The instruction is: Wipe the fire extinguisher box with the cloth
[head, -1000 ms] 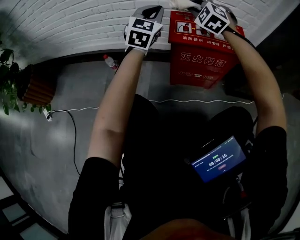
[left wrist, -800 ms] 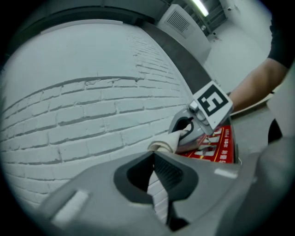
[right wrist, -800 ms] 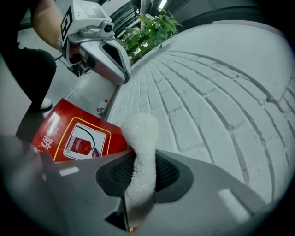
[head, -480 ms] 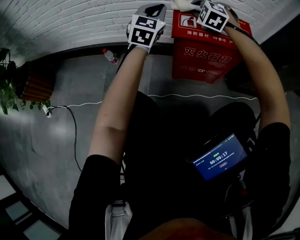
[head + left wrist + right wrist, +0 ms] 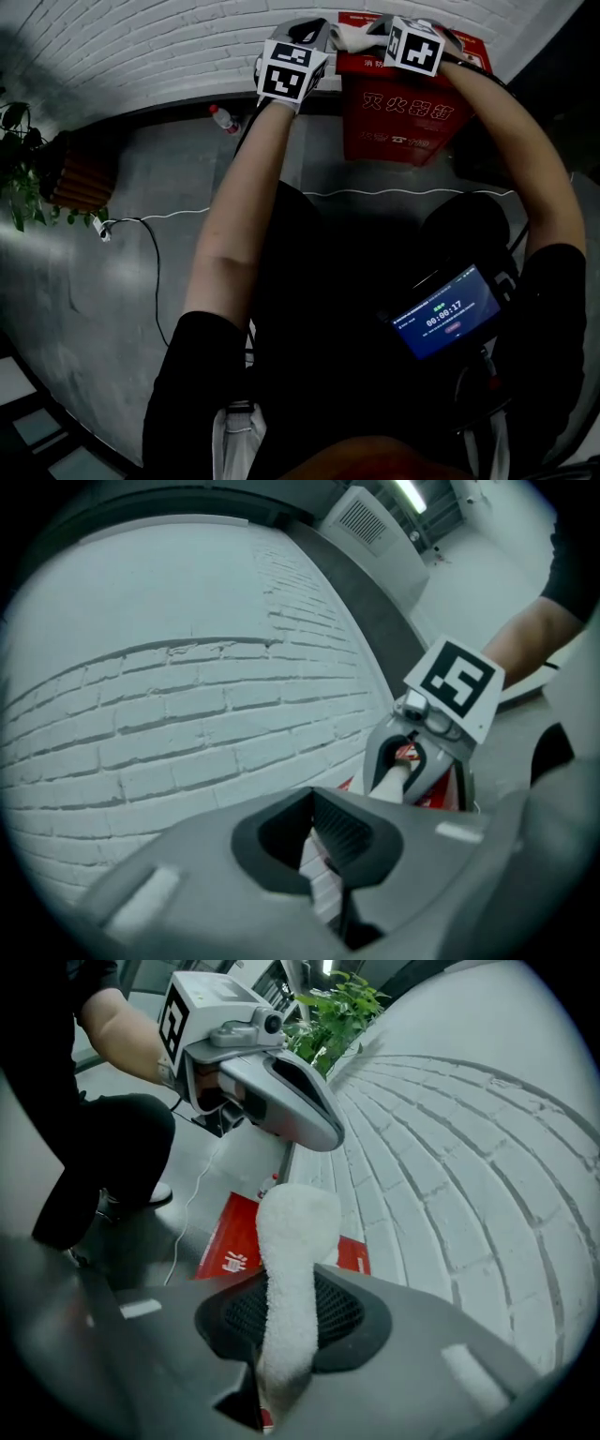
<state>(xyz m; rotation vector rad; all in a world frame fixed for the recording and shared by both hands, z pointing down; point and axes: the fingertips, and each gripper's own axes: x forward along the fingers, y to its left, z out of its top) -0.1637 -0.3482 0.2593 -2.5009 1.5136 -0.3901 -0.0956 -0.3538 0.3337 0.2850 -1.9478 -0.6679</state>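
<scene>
Fire extinguisher box [image 5: 403,122]: red, with white lettering on its front and top. It stands on the grey floor [image 5: 141,234] against the white brick wall [image 5: 141,47], straight ahead of me.

Cloth [image 5: 291,1241]: white, fluffy, bunched into a narrow roll. My right claw [image 5: 286,1326] pinches it, and its free end sticks out over the box's top left corner.

Left claw [image 5: 328,874]: pressed together with nothing in it, held up beside the box near the wall.

Plastic bottle [image 5: 223,120]: at the wall's foot, left of the box.
</scene>
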